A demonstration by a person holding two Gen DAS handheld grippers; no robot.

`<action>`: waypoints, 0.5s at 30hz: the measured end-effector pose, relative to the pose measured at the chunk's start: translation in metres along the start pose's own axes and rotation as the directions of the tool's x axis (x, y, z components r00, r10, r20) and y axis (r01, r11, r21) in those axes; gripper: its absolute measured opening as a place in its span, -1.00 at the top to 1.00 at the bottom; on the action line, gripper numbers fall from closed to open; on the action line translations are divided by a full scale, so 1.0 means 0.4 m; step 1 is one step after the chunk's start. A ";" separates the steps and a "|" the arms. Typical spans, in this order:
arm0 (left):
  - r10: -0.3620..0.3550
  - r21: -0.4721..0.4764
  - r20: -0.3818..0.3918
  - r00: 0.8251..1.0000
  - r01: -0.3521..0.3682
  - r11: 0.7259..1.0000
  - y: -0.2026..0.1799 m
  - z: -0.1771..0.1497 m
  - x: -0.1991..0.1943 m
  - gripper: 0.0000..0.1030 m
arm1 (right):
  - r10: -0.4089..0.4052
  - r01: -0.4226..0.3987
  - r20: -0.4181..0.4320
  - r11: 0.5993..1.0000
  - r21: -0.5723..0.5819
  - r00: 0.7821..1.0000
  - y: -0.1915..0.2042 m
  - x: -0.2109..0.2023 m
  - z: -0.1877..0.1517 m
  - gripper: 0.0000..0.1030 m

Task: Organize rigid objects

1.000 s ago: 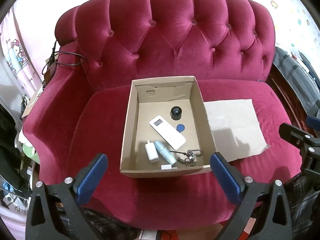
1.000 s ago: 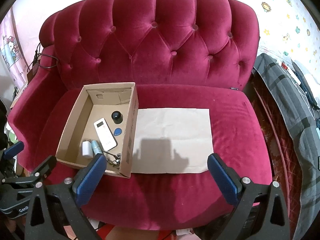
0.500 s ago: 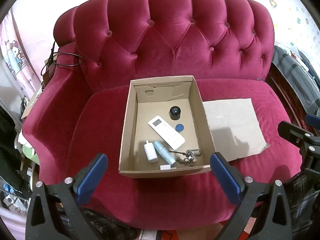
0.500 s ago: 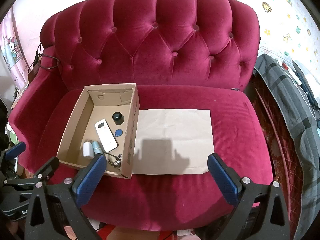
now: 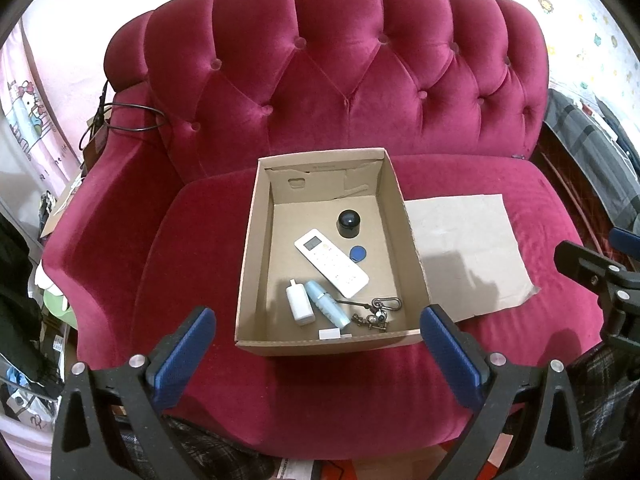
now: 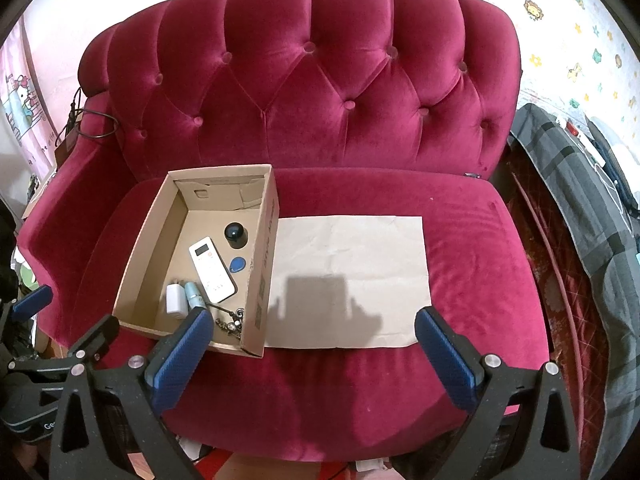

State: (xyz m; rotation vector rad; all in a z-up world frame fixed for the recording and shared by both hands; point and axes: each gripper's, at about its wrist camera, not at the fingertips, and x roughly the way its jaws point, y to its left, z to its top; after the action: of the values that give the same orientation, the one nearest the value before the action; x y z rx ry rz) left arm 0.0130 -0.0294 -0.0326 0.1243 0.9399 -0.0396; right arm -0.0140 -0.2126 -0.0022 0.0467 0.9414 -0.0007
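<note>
An open cardboard box (image 5: pixel 256 240) (image 6: pixel 266 248) sits on the crimson sofa seat. Inside lie a white remote (image 5: pixel 331 262) (image 6: pixel 211 269), a black round cap (image 5: pixel 348 222) (image 6: pixel 235 234), a blue key fob (image 5: pixel 357 253) (image 6: pixel 237 265), a white charger (image 5: pixel 299 307) (image 6: pixel 175 298), a pale blue tube (image 5: pixel 327 309) (image 6: pixel 194 294) and a key bunch (image 5: pixel 374 312) (image 6: pixel 232 323). My left gripper (image 5: pixel 318 354) hovers open before the box's near wall. My right gripper (image 6: pixel 314 354) is open above the seat's front, right of the box. Both hold nothing.
A flat sheet of cardboard (image 5: pixel 464 248) (image 6: pixel 348 280) lies on the seat right of the box. The tufted sofa back (image 6: pixel 312 88) rises behind. A dark checked blanket (image 6: pixel 580 208) lies to the right; a black cable (image 5: pixel 120 120) hangs over the left armrest.
Both views shift only slightly; the box sits a little higher in the left wrist view. Nothing was grasped or moved.
</note>
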 end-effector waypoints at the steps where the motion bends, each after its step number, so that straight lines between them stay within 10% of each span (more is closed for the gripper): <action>1: -0.001 0.001 -0.001 1.000 0.001 1.000 0.000 0.000 0.001 -1.00 | 0.001 -0.001 0.000 1.000 0.000 1.000 -0.001 0.000 0.001 -1.00; 15: -0.007 0.006 -0.010 1.000 0.007 1.000 -0.008 0.003 0.007 -1.00 | 0.005 -0.005 0.004 1.000 0.002 1.000 0.008 0.006 0.005 -1.00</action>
State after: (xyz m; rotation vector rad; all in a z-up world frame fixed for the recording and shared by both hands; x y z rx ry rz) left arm 0.0151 -0.0328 -0.0344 0.1271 0.9501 -0.0483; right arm -0.0110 -0.2094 -0.0030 0.0513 0.9377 0.0030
